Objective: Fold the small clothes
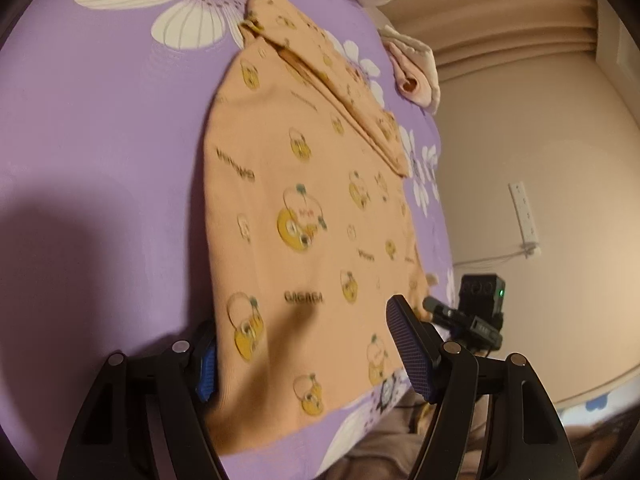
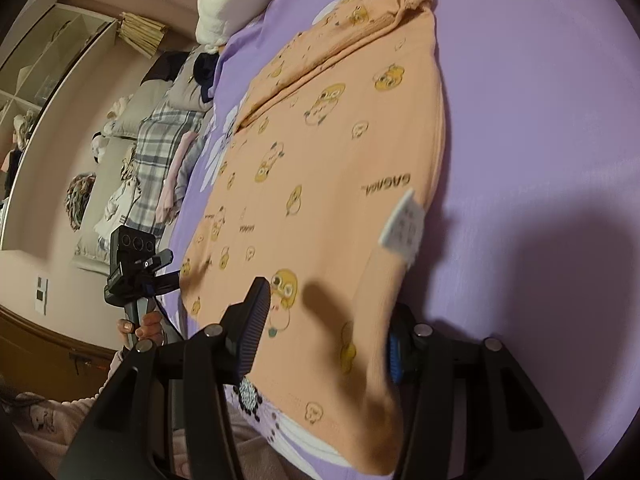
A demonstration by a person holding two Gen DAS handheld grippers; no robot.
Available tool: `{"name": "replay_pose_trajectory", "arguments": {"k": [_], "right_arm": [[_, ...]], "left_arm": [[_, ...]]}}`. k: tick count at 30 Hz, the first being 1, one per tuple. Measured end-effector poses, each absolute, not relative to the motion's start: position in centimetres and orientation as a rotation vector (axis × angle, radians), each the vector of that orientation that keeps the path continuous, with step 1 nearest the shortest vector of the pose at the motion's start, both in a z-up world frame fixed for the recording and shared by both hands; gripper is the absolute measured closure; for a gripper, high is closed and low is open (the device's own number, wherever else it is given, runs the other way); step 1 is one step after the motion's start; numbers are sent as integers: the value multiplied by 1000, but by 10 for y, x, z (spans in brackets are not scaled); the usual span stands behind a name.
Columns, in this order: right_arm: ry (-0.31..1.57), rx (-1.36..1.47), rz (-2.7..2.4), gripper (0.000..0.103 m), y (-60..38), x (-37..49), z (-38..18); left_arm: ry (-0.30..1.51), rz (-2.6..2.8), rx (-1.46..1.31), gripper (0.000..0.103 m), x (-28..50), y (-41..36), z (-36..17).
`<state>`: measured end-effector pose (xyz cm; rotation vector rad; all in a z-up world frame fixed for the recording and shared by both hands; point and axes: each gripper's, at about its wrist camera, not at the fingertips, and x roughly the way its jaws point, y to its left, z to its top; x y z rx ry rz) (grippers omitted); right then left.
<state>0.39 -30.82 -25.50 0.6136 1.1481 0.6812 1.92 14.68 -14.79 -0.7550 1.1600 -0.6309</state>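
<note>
The orange shirt (image 1: 304,216) lies flat on the purple bed (image 1: 100,140), one sleeve folded in. Both claws — left claw (image 1: 312,344), right claw (image 2: 324,332) — gape open astride its near hem; best to pinch both corners evenly and lift together.

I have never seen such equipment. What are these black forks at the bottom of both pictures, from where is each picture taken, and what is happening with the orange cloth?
A person holds two hand grippers, each with a fisheye camera looking along its fingers. One picture comes from the left gripper, the other from the right gripper. Each also shows the other gripper at the bed's edge. A small orange garment printed with yellow ducks lies flat on a purple flowered bedsheet, its sleeve folded across. Both grippers stand open, straddling the near hem; nothing is clamped yet.
</note>
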Motion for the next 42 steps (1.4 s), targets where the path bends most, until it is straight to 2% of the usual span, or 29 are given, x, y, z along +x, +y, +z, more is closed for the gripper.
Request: {"name": "replay_pose_trajectory", "arguments": {"k": [3,4,5,6,8,9,13,16,19,23,28,42], "right_arm": [[1145,621,680,54,-306,8,-258],[1141,620,675,57,-304,10,-259],[1136,610,670,59,-302,12,-259],[1131,602,666,63,-301,13,-259],[1131,581,644,75,-300,14,-259],[1131,574,636,81,-302,13,-259],[1132,556,633,92,-308,1,-258],[1116,543,648,95,-308,-9,-255],[1093,566,658,98,-306,-7,-253],[981,665,697,99,-314,-4,-232],[898,633,719,99,-323,-13,-199],[790,575,708,99,-339,-28,-169]], "left_arm": [[1167,-603,-756,31,27,142,-149],[1166,-598,-760,35,30,141,-149],[1169,-586,-755,46,33,140,-149],[1183,-565,-745,52,37,138,-151],[1203,-545,-741,73,38,136,-153],[1209,-537,-746,79,37,137,-155],[1219,-535,-804,89,22,144,-159],[1229,-543,-799,102,16,142,-159],[1204,-561,-825,103,22,137,-150],[1078,-627,-781,103,17,128,-113],[943,-692,-688,103,5,118,-72],[866,-809,-554,103,-6,95,-36]]}}
